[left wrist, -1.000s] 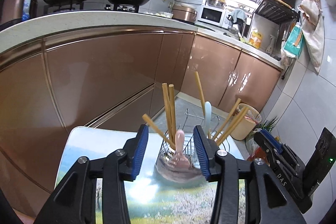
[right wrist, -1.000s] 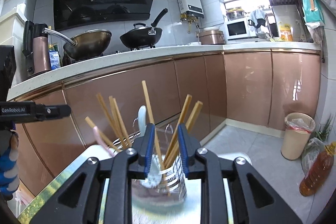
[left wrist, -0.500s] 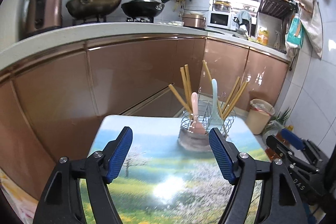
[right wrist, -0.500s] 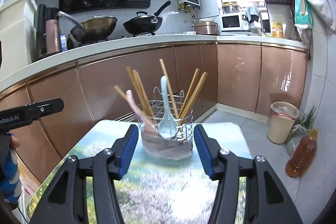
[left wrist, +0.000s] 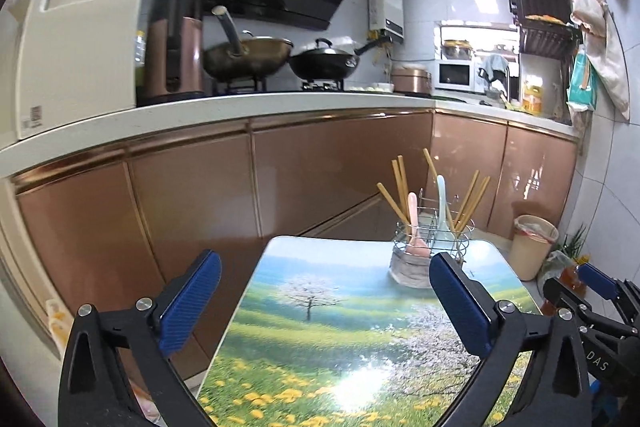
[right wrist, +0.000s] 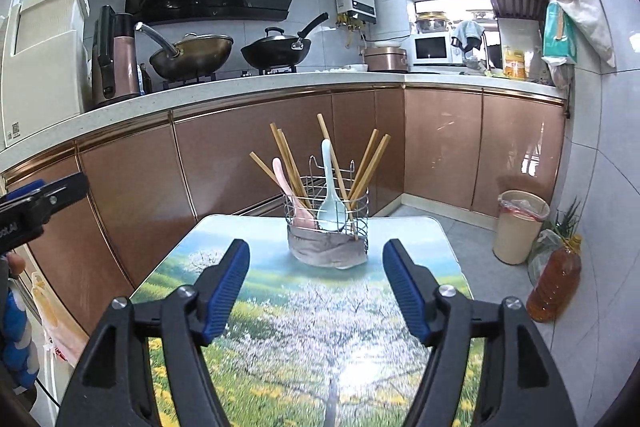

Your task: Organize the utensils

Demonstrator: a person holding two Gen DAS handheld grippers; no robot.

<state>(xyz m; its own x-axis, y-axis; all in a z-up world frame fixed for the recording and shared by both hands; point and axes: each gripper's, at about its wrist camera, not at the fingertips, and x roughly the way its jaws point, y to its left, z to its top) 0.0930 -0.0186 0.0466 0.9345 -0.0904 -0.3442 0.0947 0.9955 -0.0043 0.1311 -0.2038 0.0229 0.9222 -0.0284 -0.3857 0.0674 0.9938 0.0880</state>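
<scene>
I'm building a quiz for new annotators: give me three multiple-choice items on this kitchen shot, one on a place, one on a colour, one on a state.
1. Where does the wire holder stand?
A. at the table's far end
B. on the counter
C. on the floor

2. What colours are the two spoons?
A. red and black
B. pink and pale blue
C. both white

3. How is the right claw?
A. shut on a chopstick
B. shut on the holder
C. open, nothing between the pads

Answers:
1 A: it sits on the printed table, near the edge towards the cabinets.
2 B: a pink spoon stands beside a pale blue one among the chopsticks.
3 C: its jaws have just been opening, and only bare tabletop shows between them; the holder lies beyond.
</scene>
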